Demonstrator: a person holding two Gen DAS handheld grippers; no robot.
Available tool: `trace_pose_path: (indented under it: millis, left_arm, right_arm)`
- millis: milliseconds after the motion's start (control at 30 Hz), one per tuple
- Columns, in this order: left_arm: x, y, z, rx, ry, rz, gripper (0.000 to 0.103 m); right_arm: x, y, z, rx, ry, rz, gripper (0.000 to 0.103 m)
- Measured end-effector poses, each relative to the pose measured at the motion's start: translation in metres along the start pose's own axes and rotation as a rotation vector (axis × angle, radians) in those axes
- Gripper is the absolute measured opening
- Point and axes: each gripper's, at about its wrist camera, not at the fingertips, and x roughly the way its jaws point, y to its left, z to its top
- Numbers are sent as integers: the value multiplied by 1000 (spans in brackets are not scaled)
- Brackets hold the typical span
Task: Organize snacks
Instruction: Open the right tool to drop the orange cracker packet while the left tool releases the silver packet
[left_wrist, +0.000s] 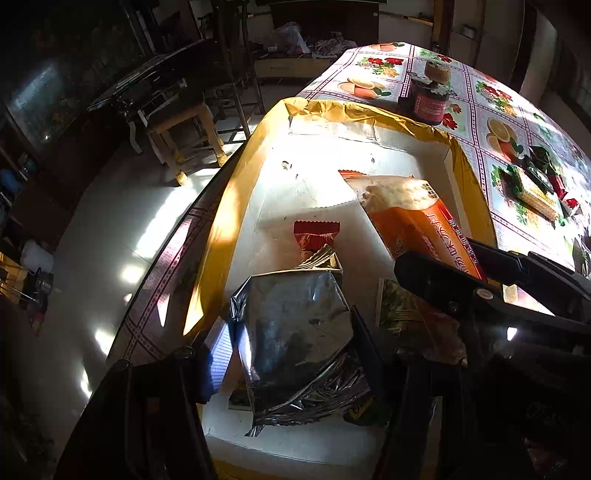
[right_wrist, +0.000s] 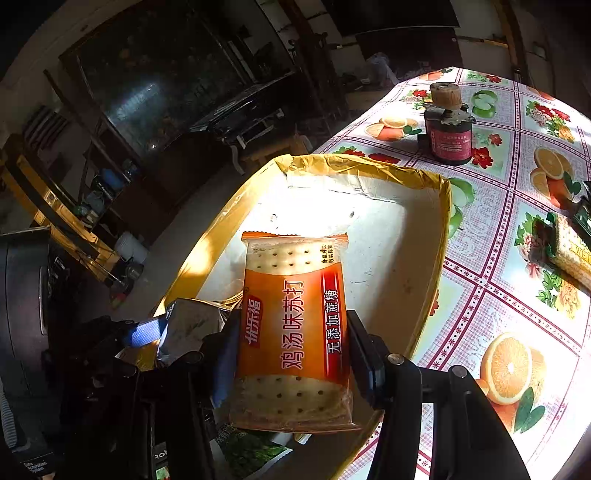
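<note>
My right gripper (right_wrist: 291, 354) pinches the orange cracker packet (right_wrist: 293, 325) over the box (right_wrist: 436, 236); squeezing could crush crackers, while my left gripper (left_wrist: 295, 332) clamps the silver pouch (left_wrist: 295, 325).

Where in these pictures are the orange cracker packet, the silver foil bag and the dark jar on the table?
orange cracker packet (right_wrist: 295, 325): right wrist view, middle of its printed front.
silver foil bag (left_wrist: 295, 325): left wrist view, centre of its shiny face.
dark jar (right_wrist: 448, 138): right wrist view, on its pink label.
</note>
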Motion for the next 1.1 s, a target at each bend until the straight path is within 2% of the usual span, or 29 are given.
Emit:
trace_pose_path:
  millis: [300,533,667,967,1033,1100]
  left_arm:
    - [5,0,0,-3,23,12,62]
    - [0,3,-1,-10,20,11,64]
    - [-11,0,-3,-11,-8,10,71]
    - [-31,-10,-7,-12,-39,2,72]
    - [-36,-12,-8,-16,-47,-5,72]
    - [-42,-15,-10,-23,-62,-16,72]
  right_arm:
    - [6,2,0,-13,12,-25,59]
    - [-13,-2,1,22,-35,-11,62]
    - [-32,-7,-2,42,-70,-3,69]
    - [-67,-19,-23,91,-119,4,77]
    - [-75,-24,-28,111,-136,10,81]
    - [-85,-29,-35,127,-160,11,90]
